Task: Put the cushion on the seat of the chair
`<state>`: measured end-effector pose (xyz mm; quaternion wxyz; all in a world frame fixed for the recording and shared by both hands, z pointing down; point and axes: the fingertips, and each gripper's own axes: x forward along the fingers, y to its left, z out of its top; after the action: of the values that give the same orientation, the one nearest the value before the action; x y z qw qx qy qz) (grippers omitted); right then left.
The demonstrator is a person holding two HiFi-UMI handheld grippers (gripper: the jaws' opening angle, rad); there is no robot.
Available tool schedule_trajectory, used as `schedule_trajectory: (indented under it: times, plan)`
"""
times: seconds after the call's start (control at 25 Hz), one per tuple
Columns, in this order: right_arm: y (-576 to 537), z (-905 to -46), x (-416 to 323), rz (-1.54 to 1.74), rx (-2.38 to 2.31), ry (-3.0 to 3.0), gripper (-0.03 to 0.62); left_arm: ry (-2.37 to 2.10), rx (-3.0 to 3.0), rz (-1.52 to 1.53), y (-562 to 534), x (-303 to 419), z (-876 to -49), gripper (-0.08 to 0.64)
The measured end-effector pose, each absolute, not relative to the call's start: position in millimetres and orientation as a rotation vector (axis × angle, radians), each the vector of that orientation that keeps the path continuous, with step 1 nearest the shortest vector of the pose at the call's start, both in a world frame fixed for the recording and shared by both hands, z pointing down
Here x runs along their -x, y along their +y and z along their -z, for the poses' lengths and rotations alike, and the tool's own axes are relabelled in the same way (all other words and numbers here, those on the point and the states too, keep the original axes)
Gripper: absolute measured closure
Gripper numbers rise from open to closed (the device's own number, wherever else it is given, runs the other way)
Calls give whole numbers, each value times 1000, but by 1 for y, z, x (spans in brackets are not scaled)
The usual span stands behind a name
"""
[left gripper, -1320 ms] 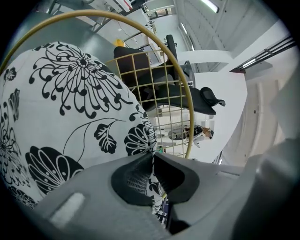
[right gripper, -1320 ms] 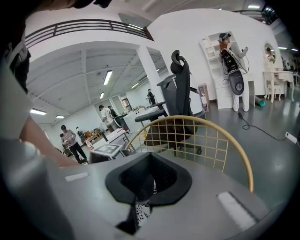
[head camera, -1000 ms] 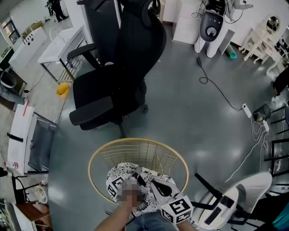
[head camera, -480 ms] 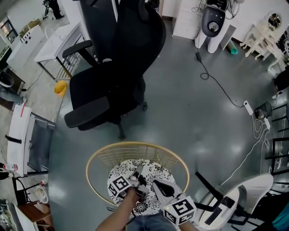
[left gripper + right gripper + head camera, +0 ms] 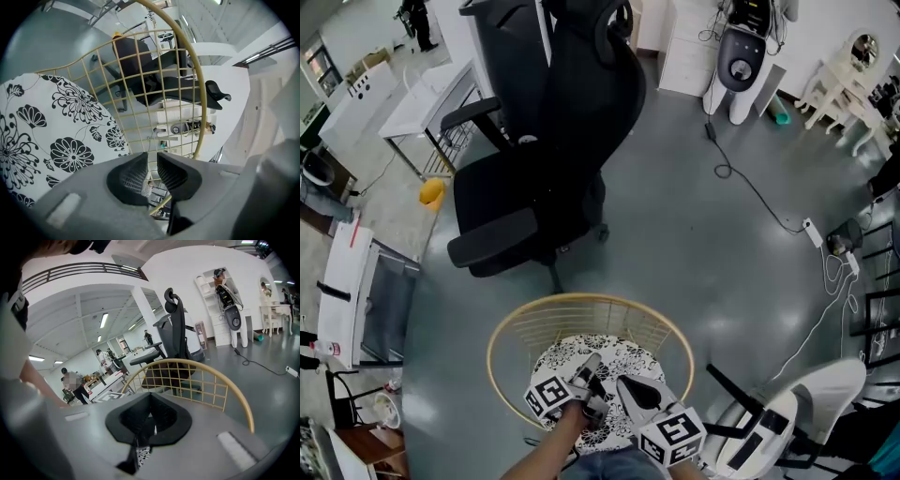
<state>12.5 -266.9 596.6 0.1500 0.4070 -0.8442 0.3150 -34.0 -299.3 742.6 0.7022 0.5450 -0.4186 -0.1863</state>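
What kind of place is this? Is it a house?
Probably an office or lab workspace, not a house: there is a black high-backed office chair, white work tables and a bare grey floor.

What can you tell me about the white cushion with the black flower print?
The white fabric cushion with black flowers is roundish and soft-looking, lying flat on the seat of the yellow wire chair, up to its grid back. The right gripper is shut on its near edge; the left gripper, jaws slightly apart, is over it.
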Motion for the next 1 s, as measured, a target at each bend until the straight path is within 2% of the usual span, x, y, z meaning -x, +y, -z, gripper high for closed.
schedule_trajectory:
  times: [0.76, 1.0]
  plan:
    - [-195, -532, 9, -768, -1305, -2493, 591, -909, -1656, 332, -226, 54, -608, 563]
    - [-165, -511, 14, -714, -1344, -2512, 592, -952, -1936, 158, -194, 55, -562, 563]
